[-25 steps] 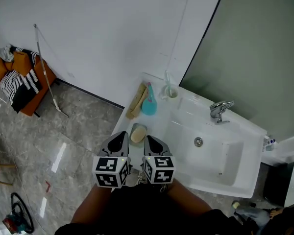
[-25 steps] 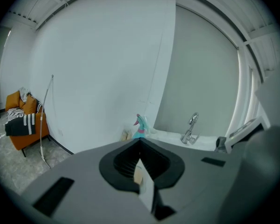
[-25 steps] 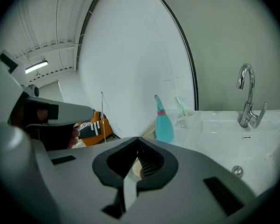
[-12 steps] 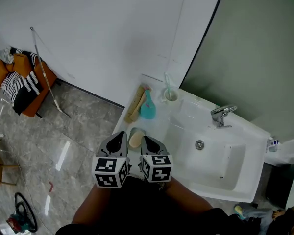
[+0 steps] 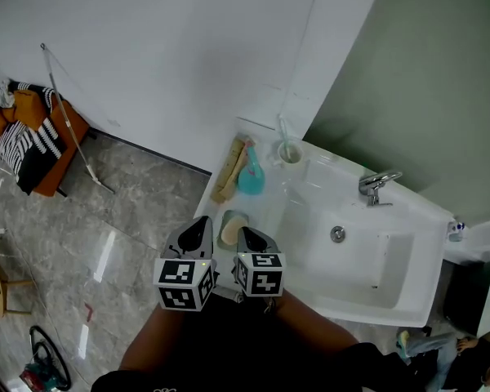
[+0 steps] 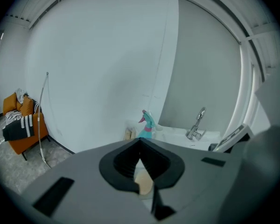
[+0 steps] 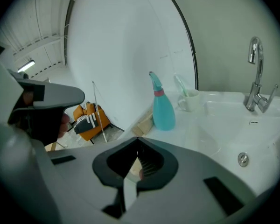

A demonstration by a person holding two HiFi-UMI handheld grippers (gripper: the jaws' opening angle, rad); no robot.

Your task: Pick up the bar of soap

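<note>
The bar of soap point(image 5: 230, 229) is beige and lies in a pale green dish point(image 5: 233, 216) on the left ledge of the white sink point(image 5: 408, 294). In the head view my left gripper point(image 5: 198, 224) and right gripper point(image 5: 247, 235) hover side by side just in front of the dish, one at each side of it. Both are shut and hold nothing. In the left gripper view the soap point(image 6: 143, 183) shows through the gap below the closed jaws of the left gripper point(image 6: 140, 140). The right gripper point(image 7: 138, 141) also points over the ledge with its jaws closed.
Farther along the ledge stand a teal spray bottle point(image 5: 250, 176), a wooden brush point(image 5: 229, 168) and a cup with a toothbrush point(image 5: 289, 150). The faucet point(image 5: 376, 184) is behind the basin. An orange chair with striped cloth point(image 5: 31, 135) and a leaning mop point(image 5: 75, 133) are on the floor at left.
The head camera has swayed a little. Both grippers stay shut and close to the soap dish, with hardly any movement.
</note>
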